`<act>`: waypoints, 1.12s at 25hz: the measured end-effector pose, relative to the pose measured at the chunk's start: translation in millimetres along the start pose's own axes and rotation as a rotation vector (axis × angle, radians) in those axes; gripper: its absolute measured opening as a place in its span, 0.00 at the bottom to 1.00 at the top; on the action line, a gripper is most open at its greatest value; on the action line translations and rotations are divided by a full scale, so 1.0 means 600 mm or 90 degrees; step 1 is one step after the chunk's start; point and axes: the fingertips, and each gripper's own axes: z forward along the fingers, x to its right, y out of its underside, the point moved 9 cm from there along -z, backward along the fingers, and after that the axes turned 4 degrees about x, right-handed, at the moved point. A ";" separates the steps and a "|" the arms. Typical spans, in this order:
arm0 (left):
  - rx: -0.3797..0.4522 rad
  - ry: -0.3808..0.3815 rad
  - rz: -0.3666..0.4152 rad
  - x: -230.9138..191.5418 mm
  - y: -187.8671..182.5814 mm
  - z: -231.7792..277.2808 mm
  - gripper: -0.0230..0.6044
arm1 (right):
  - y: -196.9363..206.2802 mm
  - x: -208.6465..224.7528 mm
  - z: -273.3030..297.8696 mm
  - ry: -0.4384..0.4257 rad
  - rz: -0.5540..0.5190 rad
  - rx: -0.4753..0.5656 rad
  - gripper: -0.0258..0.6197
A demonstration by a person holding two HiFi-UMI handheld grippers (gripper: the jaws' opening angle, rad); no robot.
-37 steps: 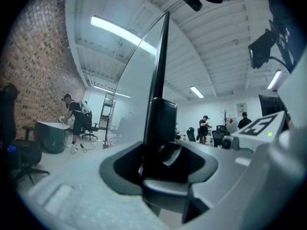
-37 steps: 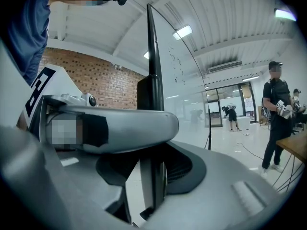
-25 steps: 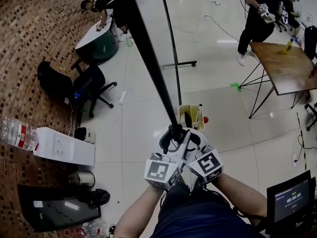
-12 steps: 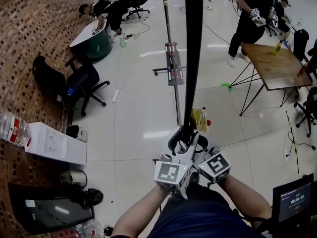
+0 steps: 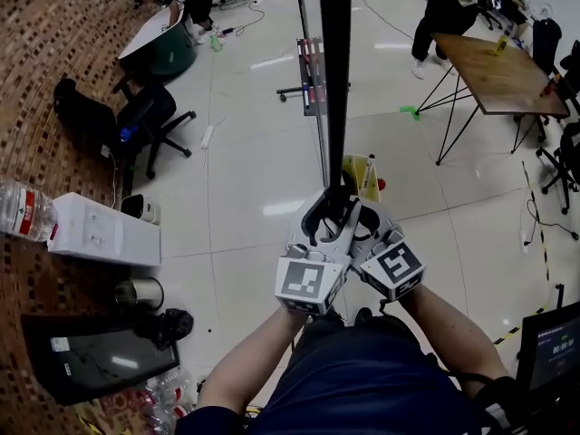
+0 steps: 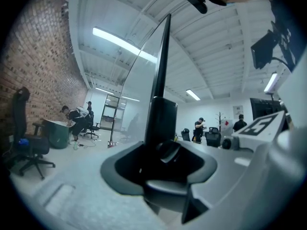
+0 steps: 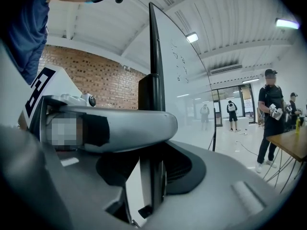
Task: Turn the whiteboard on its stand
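Gripping the whiteboard (image 5: 333,80) by its black side frame w/ both tongs: the left gripper (image 5: 326,217) has just nipped tighter on it, and the right gripper (image 5: 353,220) is clamped on it right alongside. Board stands upright, long edge vertical. Head view sees it edge-on only, a dark strip running away over the floor. Right gripper view alone shows the white face w/ faint scribbles (image 7: 178,63) - illegible. Water bottle (image 5: 25,211) label and screen (image 5: 555,343) digits - too small to read.
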 end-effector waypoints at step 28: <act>0.001 0.038 0.017 0.118 0.020 -0.145 0.34 | 0.009 -0.133 -0.148 0.052 0.003 0.012 0.29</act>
